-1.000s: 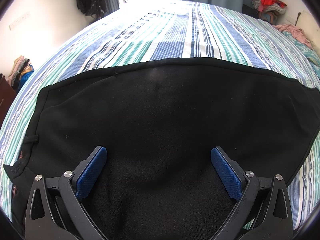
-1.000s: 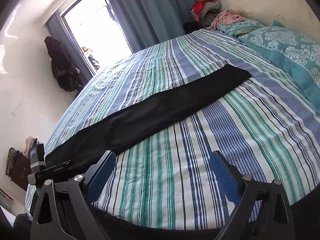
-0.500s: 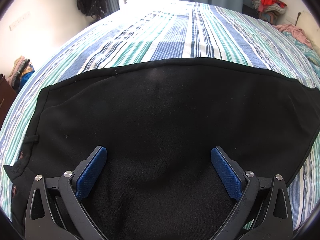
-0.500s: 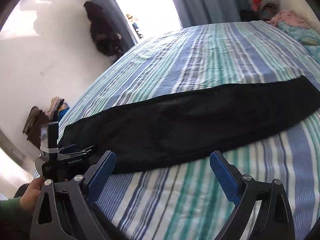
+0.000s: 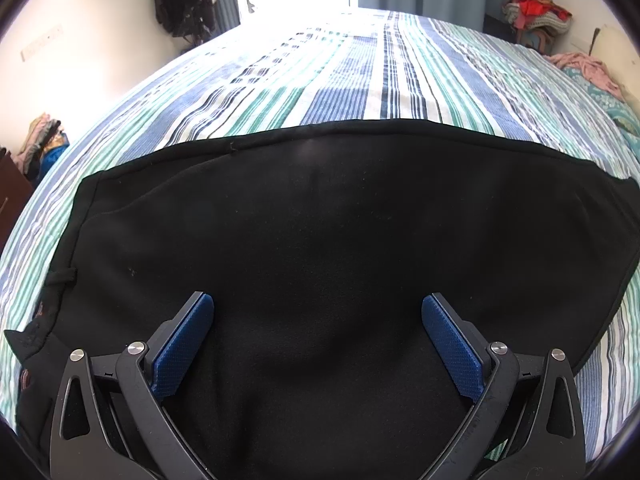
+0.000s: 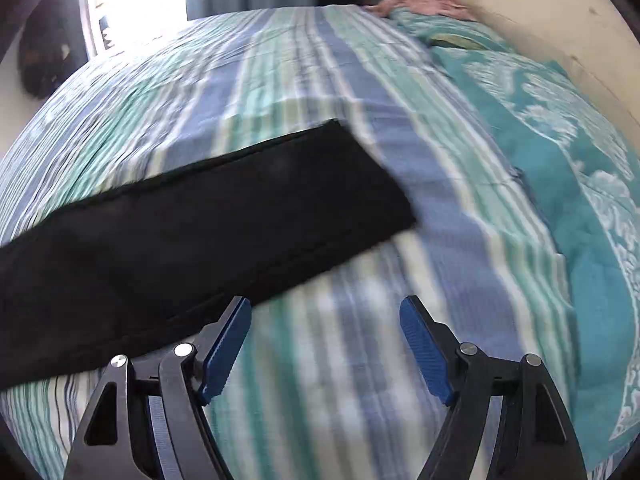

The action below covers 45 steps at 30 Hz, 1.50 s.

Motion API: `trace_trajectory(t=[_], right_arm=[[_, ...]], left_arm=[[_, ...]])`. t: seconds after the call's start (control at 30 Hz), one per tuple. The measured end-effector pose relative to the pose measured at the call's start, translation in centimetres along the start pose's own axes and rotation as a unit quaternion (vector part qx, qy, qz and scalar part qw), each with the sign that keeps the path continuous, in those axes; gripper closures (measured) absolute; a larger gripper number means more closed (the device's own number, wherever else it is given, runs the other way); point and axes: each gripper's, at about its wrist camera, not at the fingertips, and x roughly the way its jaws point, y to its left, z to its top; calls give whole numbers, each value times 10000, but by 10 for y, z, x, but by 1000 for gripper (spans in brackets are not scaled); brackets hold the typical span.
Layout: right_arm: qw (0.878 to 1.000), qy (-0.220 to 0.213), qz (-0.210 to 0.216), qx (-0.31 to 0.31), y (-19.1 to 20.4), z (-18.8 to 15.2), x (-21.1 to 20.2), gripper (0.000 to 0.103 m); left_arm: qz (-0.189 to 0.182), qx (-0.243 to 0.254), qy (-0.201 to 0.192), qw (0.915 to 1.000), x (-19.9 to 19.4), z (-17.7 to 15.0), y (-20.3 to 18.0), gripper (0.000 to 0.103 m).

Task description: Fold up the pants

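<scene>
Broadly, largest to smallest:

Bed [image 5: 360,80]: covered by a sheet striped in blue, teal and white; it carries everything described below.

Pants [image 6: 180,232]: black, spread flat on the bed as one long narrow band. In the right wrist view the long axis runs from the lower left up toward the upper right, and the squared leg end [image 6: 372,176] points toward the pillow side of the bed. In the left wrist view the wider part of the pants [image 5: 320,240] fills the lower frame, with its far edge running across the stripes and a belt loop [image 5: 62,276] showing at the left edge of the cloth.

Pillow [image 6: 560,168]: teal with a white pattern, along the right edge of the bed, well apart from the leg end.

Left hand-held gripper [image 5: 318,348]: jaws spread wide, nothing between the blue pads [image 5: 182,348]; it hovers over the black cloth, and contact cannot be judged.

Right hand-held gripper [image 6: 325,350]: jaws also apart and empty, above the bare striped sheet just beside the near long edge of the pants; this view is blurred.
</scene>
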Motion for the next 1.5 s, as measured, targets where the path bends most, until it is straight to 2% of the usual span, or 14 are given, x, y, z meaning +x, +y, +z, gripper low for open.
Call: trace_trajectory(t=[0.17,0.3,0.47,0.5,0.6,0.7,0.8,0.97,1.1,1.17,1.2,1.27,1.4,1.5], right_arm=[[9913,-258,508,1188,-67,46,-4,15],[9940,138,639,875,-41,83,30,15],[9977,600,85,304,-7,92,80,15],[9972,591,211,406,-9,89,85,19],[9930,229,799,843,-22,84,66,93],[9920,-75,1218,331,-15,74,27,94],[9869,-507,1508,-277,0,44,-41,94],[9763,-914,1892,-520,3,-61,-154,94],[9878,-796,1337,26,-16,-167,-201,94],[9987,-437,178,176,-19,-214,-204,88],[9985,-191,-478,181,-19,-234,-201,78],[9932,-135,-1043,503,-24,-265,-211,44],[9823,-794,-1026,1350,-43,-288,-280,27],[9776,-1326,-554,1536,-22,-306,-323,11]], left_arm=[[91,45,-211,9997,-2,-5,-3,0],[57,17,-327,9994,-2,-7,-2,0],[59,18,-448,9990,-1,-9,-3,0],[47,11,-461,9989,-1,-9,-2,0],[51,11,-477,9988,-1,-10,-2,0],[67,21,-467,9989,-1,-9,-3,0],[73,21,-424,9991,-1,-8,-3,0],[47,1,-274,9996,0,-5,-3,0],[-46,-61,-83,9999,2,0,0,0],[-31,-71,-20,10000,3,1,0,0],[-17,-61,-4,10000,3,1,-1,0],[-14,-5,101,9999,2,2,-1,0],[-34,-108,679,9976,-16,5,8,1],[-664,34,413,9969,-65,-14,16,1]])
